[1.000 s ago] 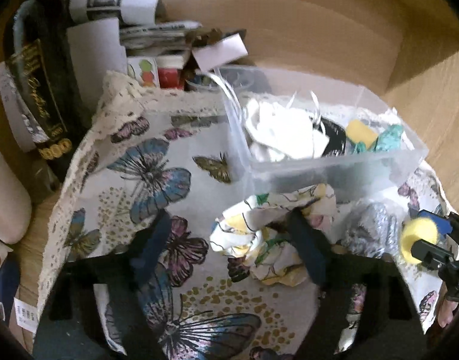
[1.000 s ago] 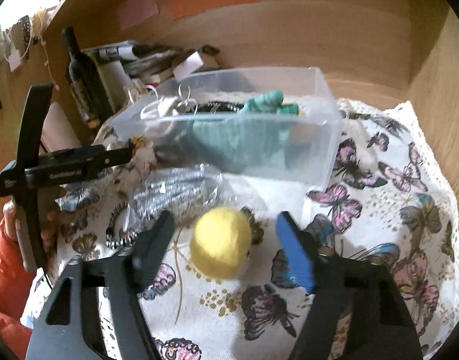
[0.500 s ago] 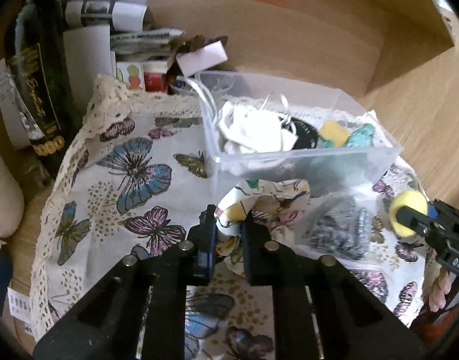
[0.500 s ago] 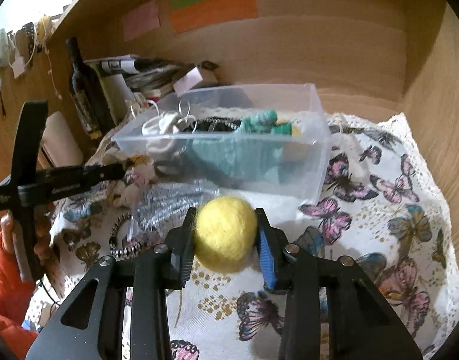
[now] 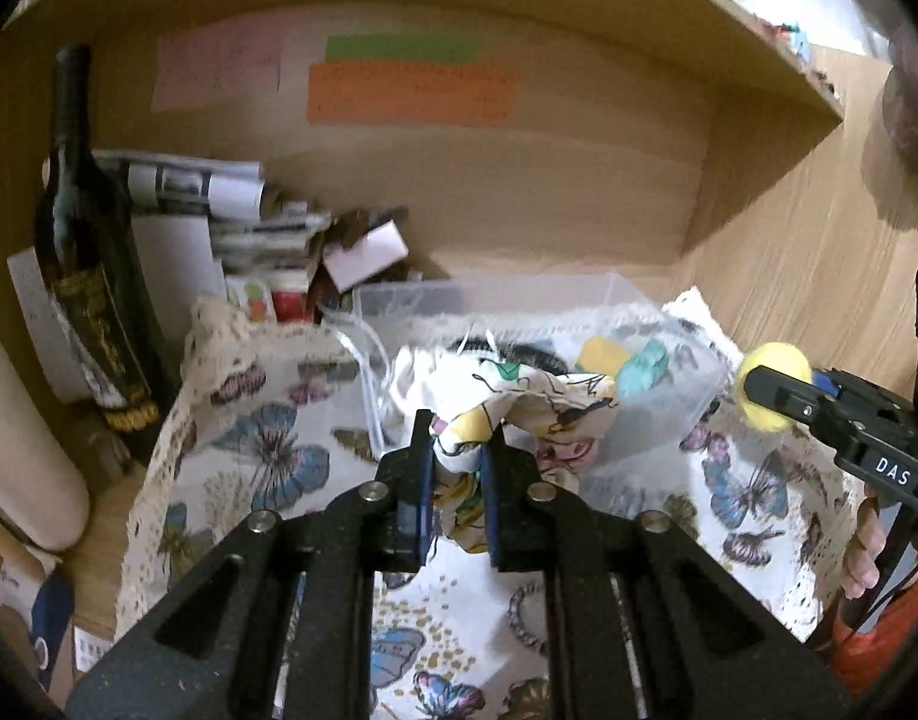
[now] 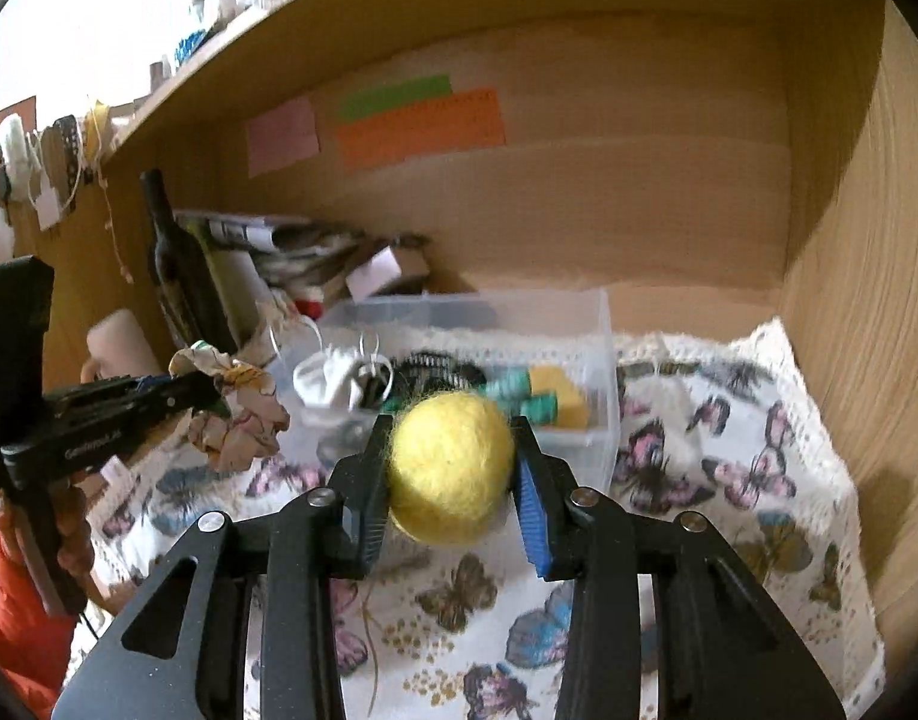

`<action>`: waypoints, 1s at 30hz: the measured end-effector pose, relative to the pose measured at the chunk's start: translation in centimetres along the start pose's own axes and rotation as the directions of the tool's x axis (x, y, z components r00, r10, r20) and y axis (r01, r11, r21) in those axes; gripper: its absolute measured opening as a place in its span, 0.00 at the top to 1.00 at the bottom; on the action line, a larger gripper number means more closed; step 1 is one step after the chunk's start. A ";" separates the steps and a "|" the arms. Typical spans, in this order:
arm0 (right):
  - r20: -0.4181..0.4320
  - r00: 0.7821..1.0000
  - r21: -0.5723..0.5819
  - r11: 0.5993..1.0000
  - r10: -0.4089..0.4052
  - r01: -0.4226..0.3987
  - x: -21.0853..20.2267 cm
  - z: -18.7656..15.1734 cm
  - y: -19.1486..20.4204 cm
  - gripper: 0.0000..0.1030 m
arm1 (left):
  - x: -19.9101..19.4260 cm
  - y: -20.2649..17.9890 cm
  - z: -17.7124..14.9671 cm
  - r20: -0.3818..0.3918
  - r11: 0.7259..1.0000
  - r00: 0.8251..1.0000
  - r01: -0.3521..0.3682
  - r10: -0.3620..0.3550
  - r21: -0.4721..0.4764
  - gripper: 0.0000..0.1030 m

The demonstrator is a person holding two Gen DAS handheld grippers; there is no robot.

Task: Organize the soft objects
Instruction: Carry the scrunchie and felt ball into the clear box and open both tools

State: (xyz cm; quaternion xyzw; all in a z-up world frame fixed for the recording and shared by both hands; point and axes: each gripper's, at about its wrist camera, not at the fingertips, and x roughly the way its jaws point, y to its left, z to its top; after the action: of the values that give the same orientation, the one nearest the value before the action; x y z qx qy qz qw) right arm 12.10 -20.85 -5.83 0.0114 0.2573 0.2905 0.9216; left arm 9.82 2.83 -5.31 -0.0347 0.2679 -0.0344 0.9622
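Observation:
My left gripper (image 5: 456, 450) is shut on a crumpled floral fabric scrunchie (image 5: 519, 402), which hangs lifted above the butterfly cloth (image 5: 261, 432) in front of the clear plastic bin (image 5: 579, 324). In the right wrist view the same scrunchie (image 6: 237, 408) shows at the left gripper's tip (image 6: 210, 396). My right gripper (image 6: 450, 468) is shut on a fuzzy yellow felt ball (image 6: 450, 468), raised off the cloth (image 6: 729, 450) just before the bin (image 6: 591, 372). The ball (image 5: 771, 387) also appears at the right edge of the left wrist view. The bin holds white fabric, teal and yellow pieces.
A dark wine bottle (image 5: 84, 252), rolled papers and small boxes (image 5: 363, 252) crowd the back left of the wooden alcove. Coloured sticky notes (image 6: 417, 126) are on the back wall. A wooden side wall (image 6: 867, 300) stands to the right. A person's hand (image 6: 69, 528) and red sleeve show at the left.
Both grippers closed, the left on the scrunchie and the right on the yellow ball, then rose with them off the cloth toward the bin.

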 end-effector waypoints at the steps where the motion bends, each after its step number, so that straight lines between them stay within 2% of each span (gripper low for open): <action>1: 0.011 1.000 -0.007 1.000 -0.004 0.004 0.0 0.4 0.1 0.68 | 0.0 0.0 0.3 0.007 1.000 1.000 0.005 -0.005 -0.001 0.87; 9: 0.072 0.997 -0.055 0.998 -0.013 0.017 0.5 3.4 0.5 0.67 | 0.7 -0.5 3.2 0.053 1.000 0.998 0.025 -0.025 0.009 0.87; 15: 0.082 0.997 -0.074 0.997 -0.005 0.011 2.1 5.4 0.9 0.67 | 2.4 -0.9 4.9 0.049 0.999 0.998 0.034 -0.035 0.015 0.87; 23: 0.043 0.999 -0.083 0.996 -0.030 0.033 5.5 6.6 1.2 0.67 | 5.2 -1.4 6.5 0.026 1.000 1.000 0.011 -0.012 0.008 0.87; 30: -0.050 0.998 -0.064 0.997 -0.046 0.043 9.5 5.8 0.1 0.67 | 9.0 -1.3 6.8 -0.039 1.000 0.999 -0.010 0.010 -0.005 0.87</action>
State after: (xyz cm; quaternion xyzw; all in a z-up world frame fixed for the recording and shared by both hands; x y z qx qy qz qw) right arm 21.48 -14.86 -5.19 -0.0311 0.2718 0.2780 0.9208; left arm 20.96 1.06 -3.96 -0.0352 0.2869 -0.0294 0.9569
